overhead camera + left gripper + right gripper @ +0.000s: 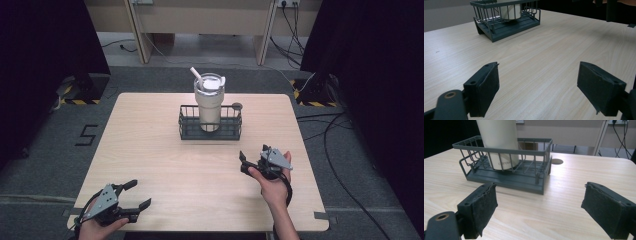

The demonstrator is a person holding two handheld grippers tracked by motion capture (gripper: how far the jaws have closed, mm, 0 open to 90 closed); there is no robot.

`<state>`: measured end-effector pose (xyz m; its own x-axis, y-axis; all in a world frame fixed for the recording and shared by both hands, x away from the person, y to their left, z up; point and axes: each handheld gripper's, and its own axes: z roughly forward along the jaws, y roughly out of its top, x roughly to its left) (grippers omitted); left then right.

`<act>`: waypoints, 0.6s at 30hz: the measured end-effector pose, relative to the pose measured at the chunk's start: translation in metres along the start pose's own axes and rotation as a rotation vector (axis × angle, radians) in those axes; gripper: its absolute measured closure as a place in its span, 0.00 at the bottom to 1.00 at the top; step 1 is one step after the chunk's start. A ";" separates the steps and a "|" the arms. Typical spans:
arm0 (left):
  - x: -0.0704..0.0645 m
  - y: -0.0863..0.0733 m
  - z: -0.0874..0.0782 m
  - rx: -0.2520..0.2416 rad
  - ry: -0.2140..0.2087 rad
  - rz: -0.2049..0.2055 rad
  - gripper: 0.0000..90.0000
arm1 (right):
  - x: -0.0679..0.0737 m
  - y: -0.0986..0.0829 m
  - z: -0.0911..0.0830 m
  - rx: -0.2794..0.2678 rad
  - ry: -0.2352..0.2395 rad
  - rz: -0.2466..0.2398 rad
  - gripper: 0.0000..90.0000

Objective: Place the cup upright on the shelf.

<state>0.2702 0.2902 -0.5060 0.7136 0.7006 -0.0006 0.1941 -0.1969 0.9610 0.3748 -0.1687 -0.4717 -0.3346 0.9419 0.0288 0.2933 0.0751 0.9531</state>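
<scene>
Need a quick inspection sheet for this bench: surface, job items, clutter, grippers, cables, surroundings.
Surface: light wood table, bare apart from the rack; round grommet hole near the far edge.
Job's things: cream tumbler with lid and straw stands upright inside the dark wire basket.
Clutter: nothing seen.
Grippers: left hand-held gripper open, near the front left corner; right hand-held gripper open, front right, aimed at the basket; both hold nothing.
Cables: loose leads on the floor at right.
Surroundings: grey carpet, black curtains both sides, desk legs behind.
</scene>
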 end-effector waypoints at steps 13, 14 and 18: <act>0.000 0.000 0.000 0.001 0.003 0.000 0.19 | -0.009 -0.015 -0.018 0.023 -0.027 0.018 0.14; 0.000 0.000 0.000 0.001 0.003 0.000 0.19 | -0.009 -0.015 -0.018 0.023 -0.027 0.018 0.14; 0.000 0.000 0.000 0.002 0.004 0.000 0.19 | -0.011 -0.020 -0.022 0.027 -0.033 0.022 0.14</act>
<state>0.2704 0.2903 -0.5061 0.7112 0.7030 0.0003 0.1953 -0.1981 0.9605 0.3526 -0.1876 -0.4848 -0.2982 0.9537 0.0391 0.3245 0.0628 0.9438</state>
